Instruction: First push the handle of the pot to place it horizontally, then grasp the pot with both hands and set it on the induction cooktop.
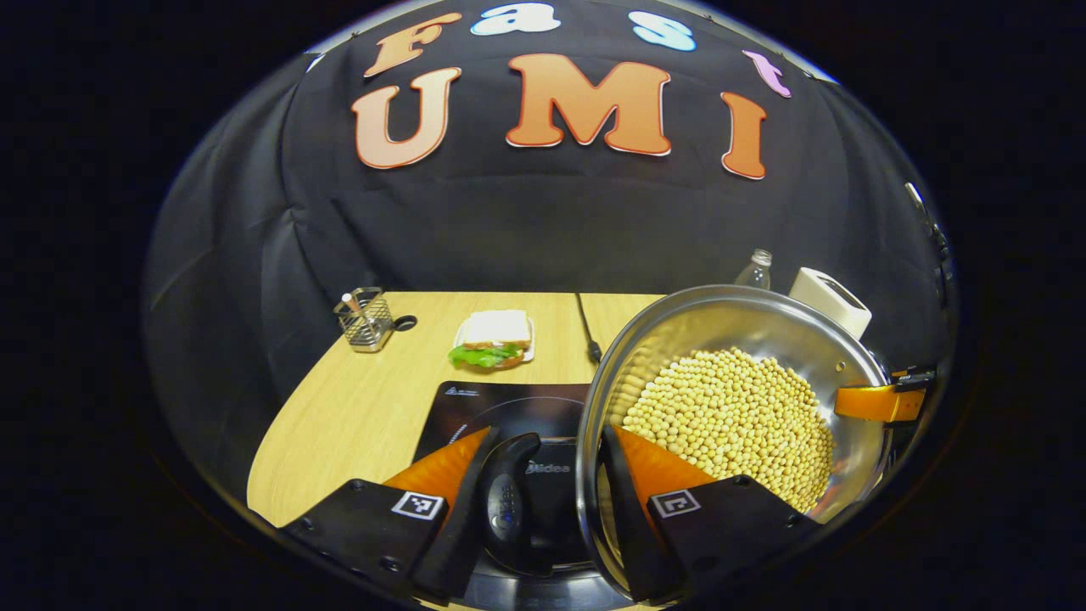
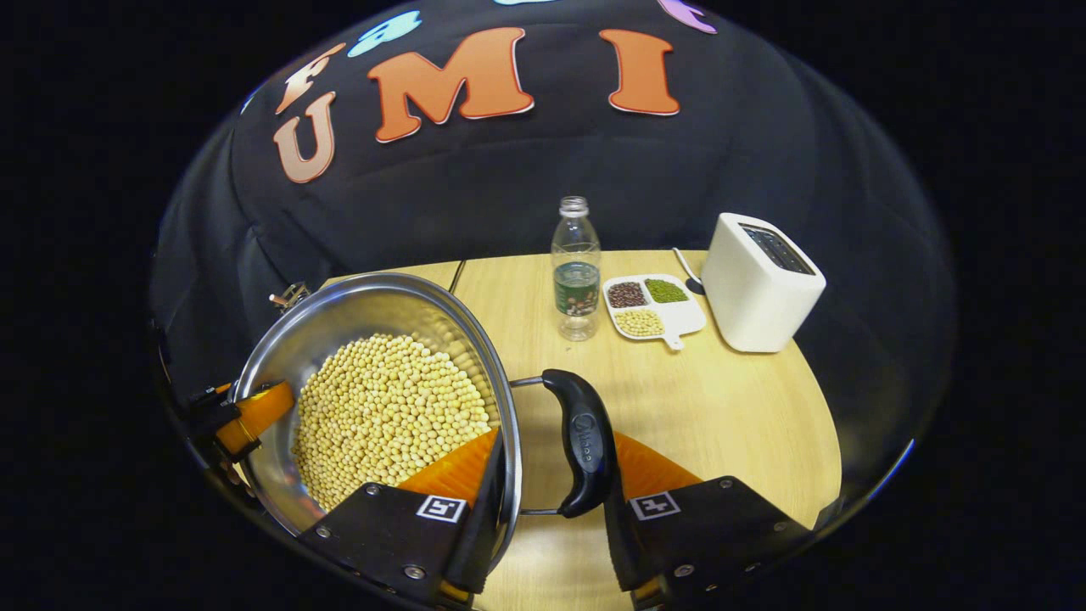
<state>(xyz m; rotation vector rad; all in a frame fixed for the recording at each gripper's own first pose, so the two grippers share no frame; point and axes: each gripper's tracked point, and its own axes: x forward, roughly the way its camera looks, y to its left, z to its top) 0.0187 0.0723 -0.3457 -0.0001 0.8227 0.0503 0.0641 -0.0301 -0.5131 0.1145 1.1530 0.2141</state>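
left gripper view, near field: the left gripper (image 1: pixel 543 509) is seen with one finger outside the pot's (image 1: pixel 730 322) near handle (image 1: pixel 509 496) and the other inside the rim among the beans (image 1: pixel 734 416), so the handle and the rim are bracketed between the two. whether both fingers press on the handle and rim cannot be told. the pot is seen tilted, its open mouth turned toward the camera. under the handle the cooktop (image 1: pixel 501 407) is seen on the table (image 1: pixel 356 407); contact between pot and cooktop cannot be judged. at the pot's far rim the other gripper's finger is seen.

farther off, a sandwich (image 1: pixel 495 339) on a plate, a wire basket (image 1: pixel 365 320) and a dark cable (image 1: pixel 587 327) are noted on the table.

right gripper view, near field: the right gripper (image 2: pixel 551 501) is seen straddling the pot's other handle (image 2: pixel 581 441), one finger inside the rim on the beans, the other outside the black grip. the grip is seen touching the outer finger; a firm pinch cannot be confirmed. the pot is seen left of centre, with the left gripper's finger at its far rim.

beyond, a water bottle (image 2: pixel 575 271), a divided dish (image 2: pixel 652 307) of beans and a white toaster (image 2: pixel 759 284) are recorded, well apart from the pot.
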